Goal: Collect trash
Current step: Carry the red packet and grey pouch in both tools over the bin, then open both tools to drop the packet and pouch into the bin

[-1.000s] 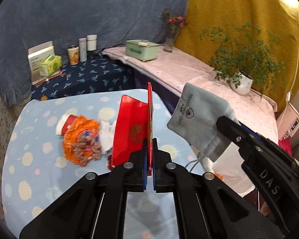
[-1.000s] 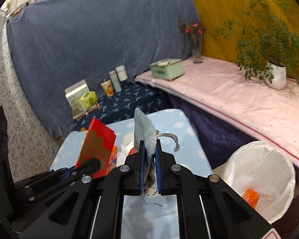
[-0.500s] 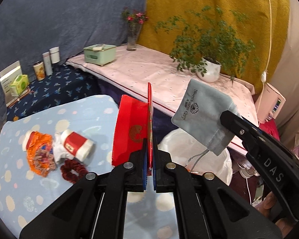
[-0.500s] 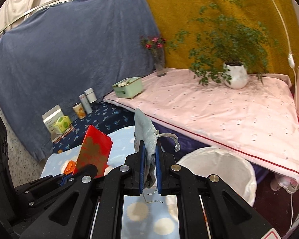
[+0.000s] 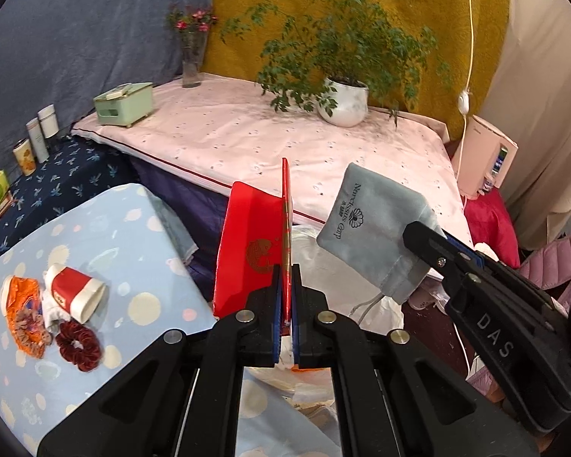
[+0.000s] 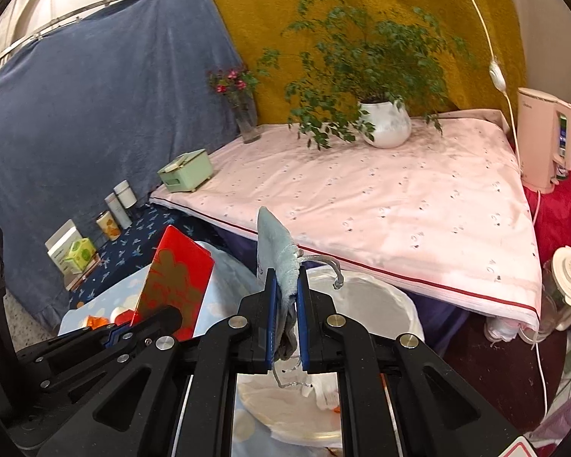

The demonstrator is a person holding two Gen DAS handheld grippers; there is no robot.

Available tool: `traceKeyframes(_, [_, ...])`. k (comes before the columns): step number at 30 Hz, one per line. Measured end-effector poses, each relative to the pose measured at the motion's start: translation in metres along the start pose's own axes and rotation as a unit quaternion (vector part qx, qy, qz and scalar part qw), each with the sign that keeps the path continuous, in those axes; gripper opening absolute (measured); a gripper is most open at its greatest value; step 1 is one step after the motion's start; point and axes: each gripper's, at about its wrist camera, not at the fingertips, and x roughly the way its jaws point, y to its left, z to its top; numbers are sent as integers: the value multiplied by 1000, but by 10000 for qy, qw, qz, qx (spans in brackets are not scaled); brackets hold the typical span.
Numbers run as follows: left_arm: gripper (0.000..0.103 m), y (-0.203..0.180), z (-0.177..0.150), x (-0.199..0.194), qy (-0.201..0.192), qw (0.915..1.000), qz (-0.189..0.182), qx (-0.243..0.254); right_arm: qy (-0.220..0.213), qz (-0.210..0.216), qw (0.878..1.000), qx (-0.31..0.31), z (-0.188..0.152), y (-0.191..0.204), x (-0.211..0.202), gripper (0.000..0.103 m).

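Observation:
My left gripper [image 5: 284, 278] is shut on a red envelope [image 5: 249, 255], held upright over the table's right edge; it also shows in the right wrist view [image 6: 177, 278]. My right gripper [image 6: 284, 285] is shut on a grey drawstring pouch [image 6: 279, 255], also seen in the left wrist view [image 5: 373, 224]. Both are held above a white-lined trash bin [image 6: 380, 301]. On the blue dotted table [image 5: 133, 236] lie a red paper cup [image 5: 76, 293], an orange wrapper [image 5: 21, 304] and a dark red scrunchie [image 5: 78, 346].
A pink-covered bench [image 6: 399, 198] carries a potted plant [image 6: 384, 125], a green box [image 6: 186, 171] and a flower vase [image 6: 247, 122]. Cans and boxes [image 6: 110, 217] stand on a dark blue surface. A pink appliance [image 6: 544, 144] stands at the right.
Both grippers have swung to the right with their items, away from the table's middle and over the trash bin. The cup and wrapper have slid to the left in the view.

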Motion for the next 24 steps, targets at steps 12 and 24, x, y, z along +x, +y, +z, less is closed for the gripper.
traceKeyframes(12, [33, -7, -2, 28, 122, 9999, -13, -31, 161, -246, 9995, 110, -5, -22, 20, 16])
traceKeyframes(24, [51, 17, -8, 27, 61, 9994, 207, -252, 136, -350, 9993, -41, -10, -9, 23, 33])
